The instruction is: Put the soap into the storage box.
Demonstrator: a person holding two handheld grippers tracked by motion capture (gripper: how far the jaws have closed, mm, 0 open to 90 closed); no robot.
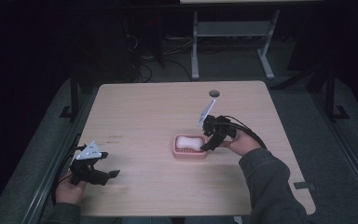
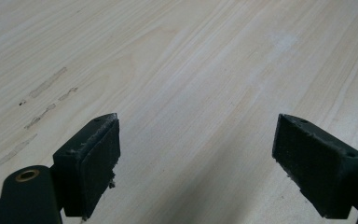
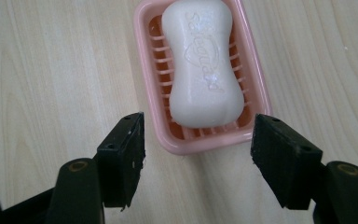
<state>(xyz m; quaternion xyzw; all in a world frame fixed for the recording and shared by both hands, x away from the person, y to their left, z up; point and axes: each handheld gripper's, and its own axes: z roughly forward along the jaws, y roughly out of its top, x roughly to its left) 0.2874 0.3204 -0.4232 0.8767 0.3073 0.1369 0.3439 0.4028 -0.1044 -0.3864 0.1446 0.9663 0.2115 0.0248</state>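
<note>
A white bar of soap (image 3: 204, 70) lies in a pink slotted soap dish (image 3: 144, 65) on the wooden table; in the high view the soap (image 1: 188, 142) and the dish (image 1: 189, 154) sit right of the table's middle. My right gripper (image 3: 198, 149) hovers at the dish's near end with its jaws open, one on each side of the rim, touching nothing. The high view has that right gripper (image 1: 205, 147) at the dish's right end. My left gripper (image 1: 114, 174) rests near the front left edge, open and empty, its black pads (image 2: 95, 158) over bare wood.
The table (image 1: 144, 112) has a round cable hole (image 1: 214, 93) near its far edge and faint scuff marks (image 2: 46, 84) on the left part. A desk frame (image 1: 233, 42) and cables stand on the floor beyond. A small dark tab (image 1: 305, 185) sits at the table's right front corner.
</note>
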